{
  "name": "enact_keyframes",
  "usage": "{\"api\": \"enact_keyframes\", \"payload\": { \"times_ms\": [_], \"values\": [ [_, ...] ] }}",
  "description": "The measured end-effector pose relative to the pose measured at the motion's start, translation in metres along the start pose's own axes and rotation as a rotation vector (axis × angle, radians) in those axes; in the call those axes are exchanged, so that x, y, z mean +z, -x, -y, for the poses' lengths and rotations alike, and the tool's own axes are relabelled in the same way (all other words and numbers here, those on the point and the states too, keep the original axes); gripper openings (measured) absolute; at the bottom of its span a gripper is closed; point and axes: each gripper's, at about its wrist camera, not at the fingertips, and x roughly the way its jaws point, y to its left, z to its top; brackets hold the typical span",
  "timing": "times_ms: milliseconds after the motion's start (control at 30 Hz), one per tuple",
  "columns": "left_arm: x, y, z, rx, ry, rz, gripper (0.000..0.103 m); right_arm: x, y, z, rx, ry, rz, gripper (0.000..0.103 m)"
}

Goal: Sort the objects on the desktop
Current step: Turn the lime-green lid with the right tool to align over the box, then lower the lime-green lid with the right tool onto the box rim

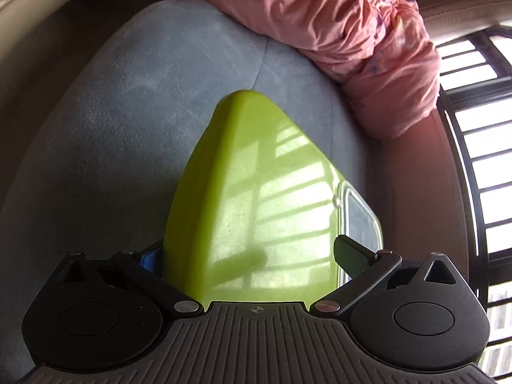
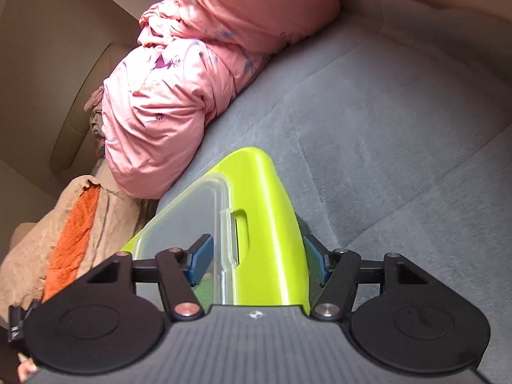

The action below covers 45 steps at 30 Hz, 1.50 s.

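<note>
Lime-green storage box (image 1: 243,198) is pinched at opposite walls by left gripper (image 1: 248,256) and right gripper (image 2: 256,256); uneven lift may pop its clear lid (image 2: 185,220).

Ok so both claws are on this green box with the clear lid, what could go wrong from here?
1. The left claw and right claw each pinch the green box at one end; uneven pulling could twist it loose.
2. The clear lid may not be latched and could pop off.
3. The grey cushion is soft, so the box might tip if set down there.
</note>
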Motion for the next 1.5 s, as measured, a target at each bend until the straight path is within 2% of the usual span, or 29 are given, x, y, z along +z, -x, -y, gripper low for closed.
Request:
{"api": "enact_keyframes", "payload": {
  "times_ms": [67, 133, 200, 300, 367, 433, 467, 533, 600, 700, 733, 800, 833, 867, 933, 1000, 1133, 1300, 1433, 1500],
  "values": [
    [-0.004, -0.008, -0.02, -0.097, 0.068, -0.047, 0.103, -0.004, -0.008, 0.018, 0.107, -0.077, -0.045, 0.07],
    [-0.012, -0.01, -0.037, -0.151, 0.103, -0.059, 0.103, -0.01, -0.014, 0.034, 0.201, -0.139, -0.068, 0.069],
    [-0.022, -0.007, -0.05, -0.22, 0.111, -0.047, 0.103, -0.006, -0.015, 0.04, 0.26, -0.142, -0.092, 0.069],
    [-0.034, 0.003, -0.069, -0.4, 0.187, -0.009, 0.103, 0.01, -0.024, 0.039, 0.332, -0.098, -0.182, 0.072],
    [-0.037, 0.012, -0.076, -0.452, 0.206, 0.035, 0.103, 0.015, -0.033, 0.036, 0.347, -0.062, -0.234, 0.071],
    [-0.036, 0.017, -0.082, -0.457, 0.222, 0.071, 0.103, 0.012, -0.033, 0.033, 0.36, -0.029, -0.247, 0.067],
    [-0.035, 0.018, -0.085, -0.459, 0.237, 0.078, 0.103, 0.008, -0.029, 0.034, 0.38, -0.02, -0.241, 0.061],
    [-0.033, 0.014, -0.091, -0.462, 0.268, 0.062, 0.103, -0.004, -0.022, 0.046, 0.445, -0.089, -0.24, 0.05],
    [-0.033, 0.012, -0.09, -0.46, 0.269, 0.05, 0.103, -0.02, -0.013, 0.057, 0.477, -0.142, -0.233, 0.048],
    [-0.035, 0.007, -0.086, -0.452, 0.255, 0.028, 0.103, -0.033, -0.002, 0.068, 0.452, -0.205, -0.172, 0.049],
    [-0.037, 0.005, -0.086, -0.444, 0.253, 0.018, 0.103, -0.034, 0.002, 0.069, 0.449, -0.224, -0.143, 0.049],
    [-0.038, 0.0, -0.085, -0.421, 0.248, -0.004, 0.103, -0.036, 0.008, 0.071, 0.441, -0.258, -0.088, 0.058],
    [-0.04, -0.002, -0.083, -0.406, 0.241, -0.018, 0.103, -0.039, 0.009, 0.071, 0.444, -0.272, -0.076, 0.065],
    [-0.041, -0.004, -0.081, -0.394, 0.228, -0.028, 0.103, -0.043, 0.01, 0.071, 0.454, -0.287, -0.075, 0.079],
    [-0.042, -0.008, -0.076, -0.373, 0.2, -0.045, 0.103, -0.051, 0.013, 0.071, 0.45, -0.314, -0.063, 0.092],
    [-0.045, -0.008, -0.07, -0.379, 0.172, -0.056, 0.103, -0.058, 0.02, 0.073, 0.441, -0.343, -0.034, 0.092],
    [-0.05, -0.001, -0.058, -0.362, 0.106, -0.036, 0.103, -0.073, 0.038, 0.088, 0.371, -0.457, 0.023, 0.095],
    [-0.054, 0.001, -0.054, -0.341, 0.093, -0.017, 0.103, -0.095, 0.053, 0.095, 0.241, -0.493, 0.024, 0.095],
    [-0.057, 0.002, -0.052, -0.332, 0.081, -0.003, 0.103, -0.112, 0.055, 0.088, 0.296, -0.479, -0.026, 0.095],
    [-0.06, 0.004, -0.049, -0.322, 0.064, 0.006, 0.103, -0.118, 0.057, 0.081, 0.295, -0.464, -0.036, 0.095]
  ]
}}
